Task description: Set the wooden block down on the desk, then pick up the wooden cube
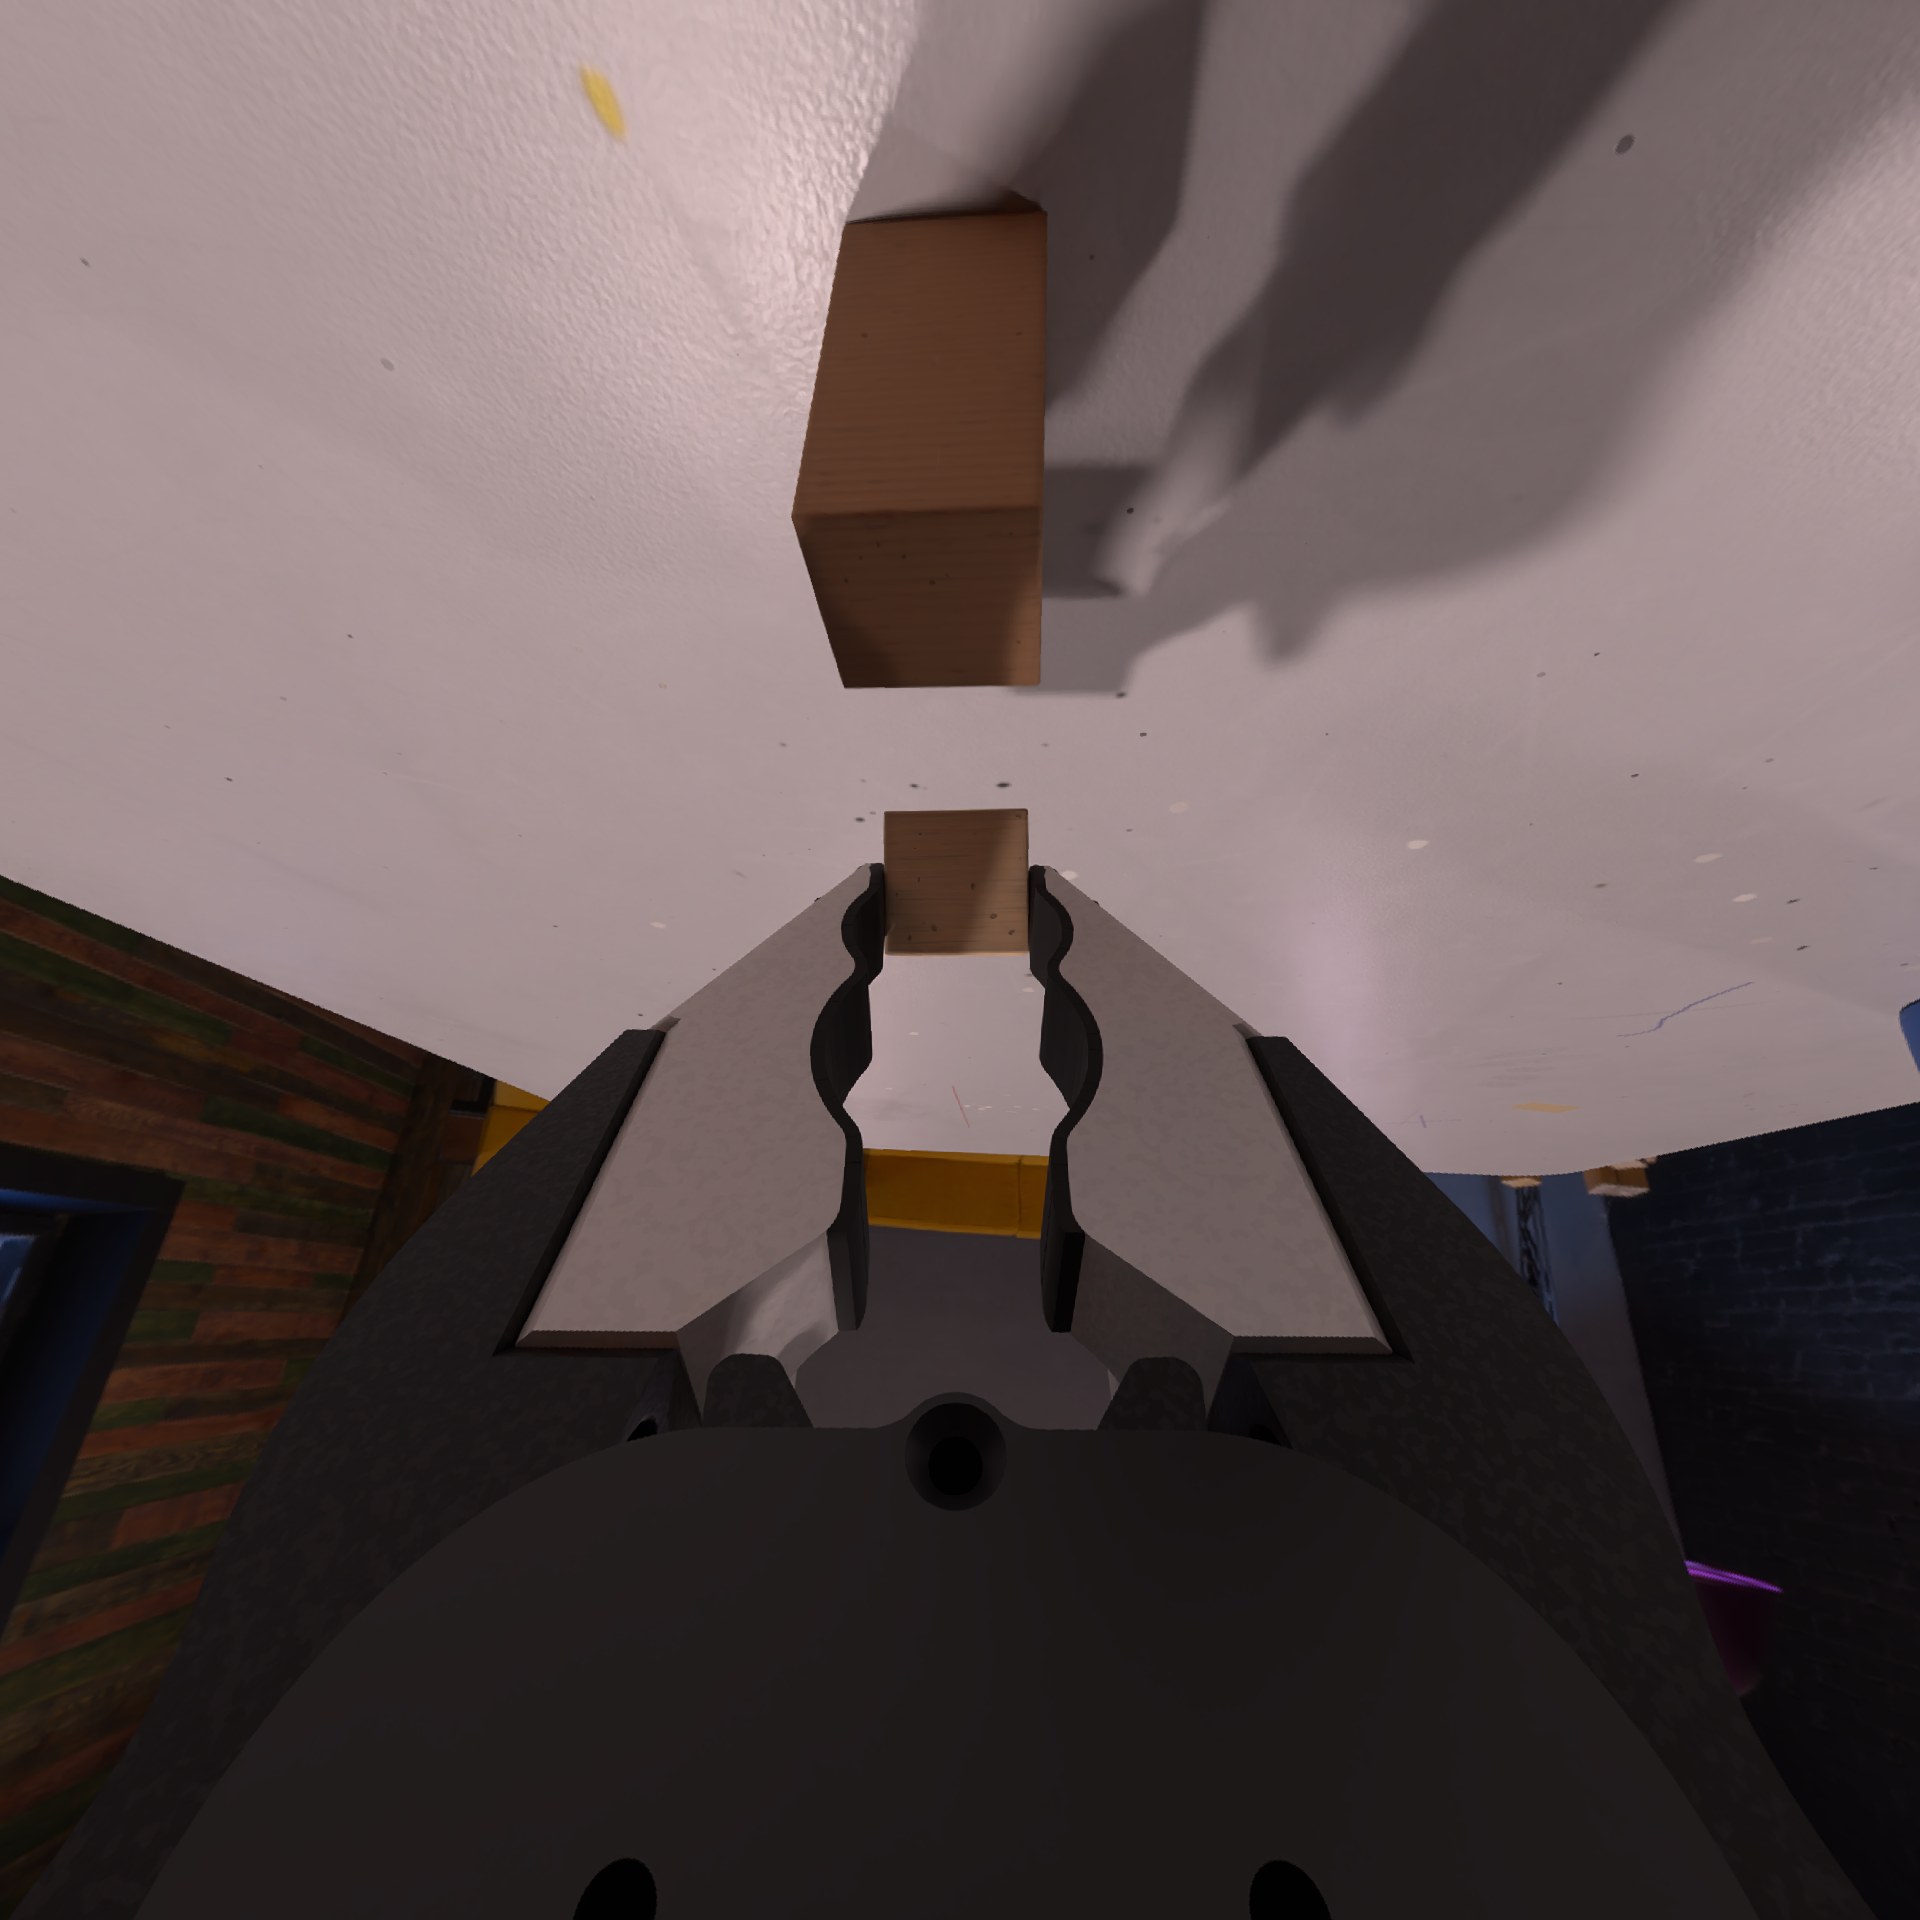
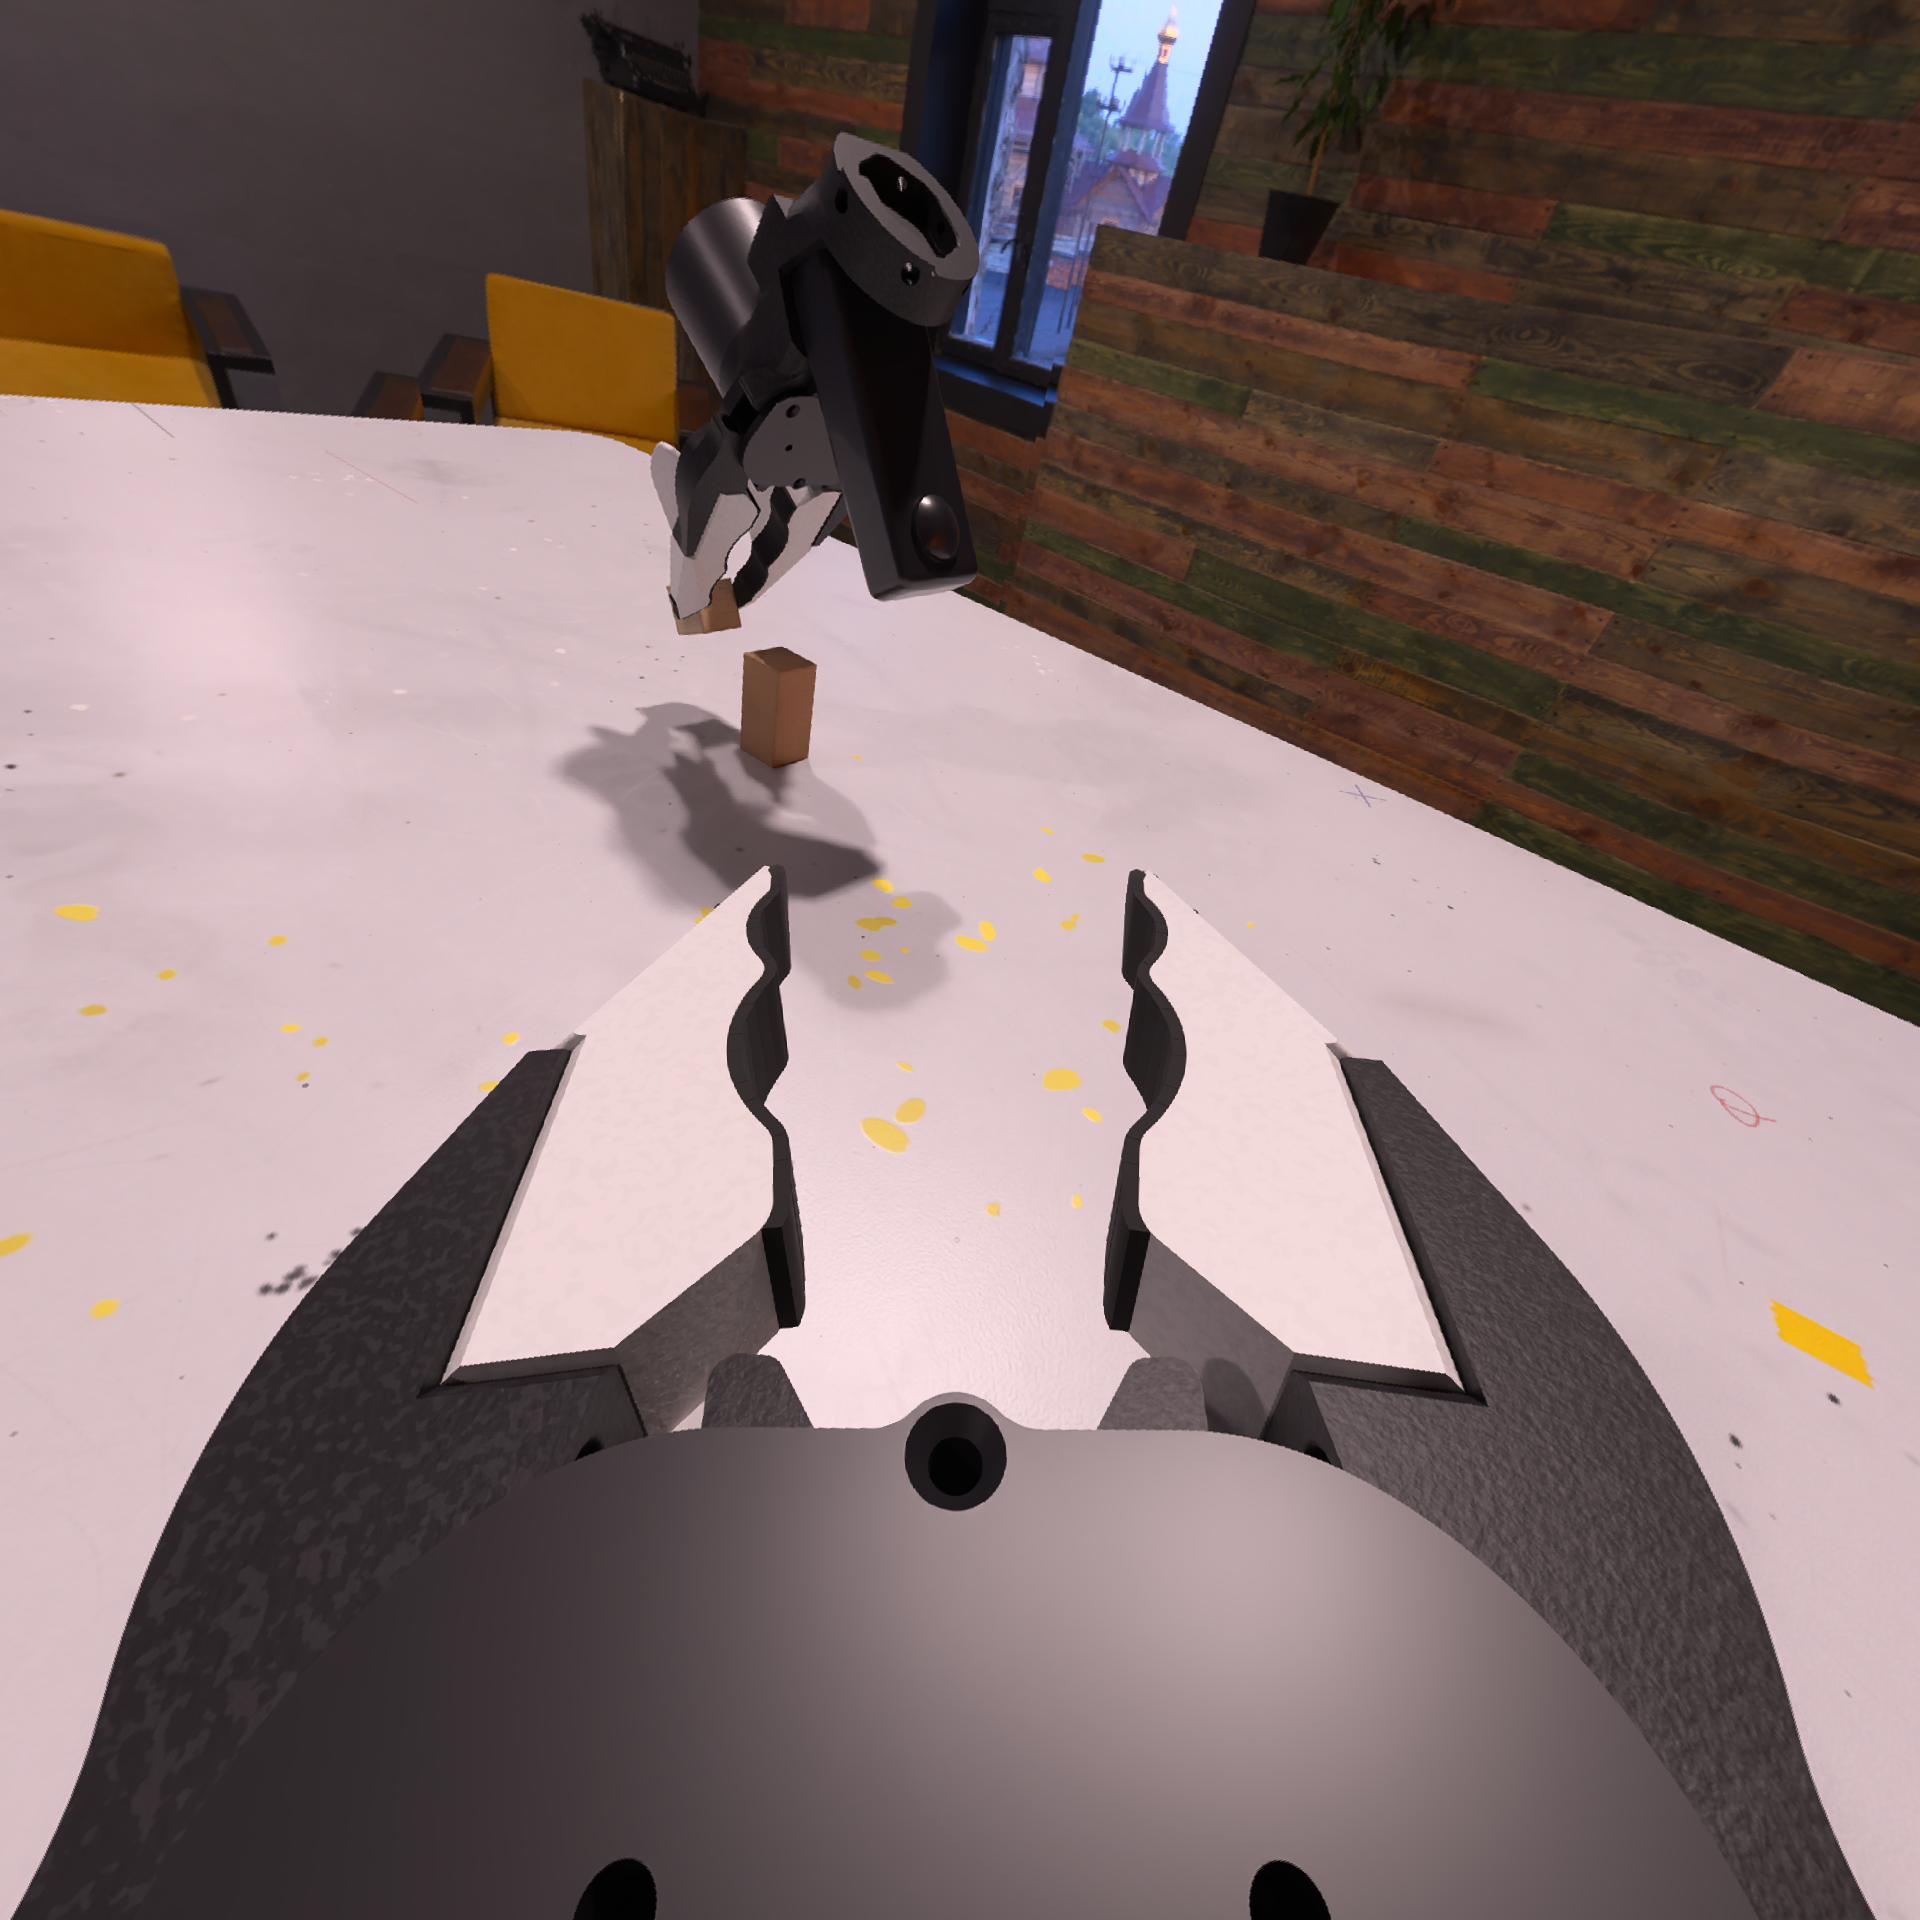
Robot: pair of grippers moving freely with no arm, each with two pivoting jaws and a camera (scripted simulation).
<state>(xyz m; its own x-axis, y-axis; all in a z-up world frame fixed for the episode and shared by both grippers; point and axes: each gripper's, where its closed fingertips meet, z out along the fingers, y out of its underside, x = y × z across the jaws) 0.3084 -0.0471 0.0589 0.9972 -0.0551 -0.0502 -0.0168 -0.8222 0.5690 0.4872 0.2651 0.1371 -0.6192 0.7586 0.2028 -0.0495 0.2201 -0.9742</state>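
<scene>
My left gripper point(image 1: 956, 894) is shut on a small wooden cube point(image 1: 956, 883) and holds it above the white desk point(image 1: 416, 520). The taller wooden block point(image 1: 925, 447) stands upright on the desk just beyond the cube. In the right wrist view the left gripper point(image 2: 717, 603) hangs over the desk with the cube point(image 2: 712, 620) in its tips, a little above and left of the block point(image 2: 777, 704). My right gripper point(image 2: 956, 894) is open and empty, low over the desk point(image 2: 312, 727), well short of the block.
Yellow paint flecks point(image 2: 894, 1127) dot the desk near my right gripper. Yellow chairs point(image 2: 577, 348) stand past the far edge. A wood-plank wall point(image 2: 1455, 520) runs along the desk's right side, with a window point(image 2: 1101, 156) beyond.
</scene>
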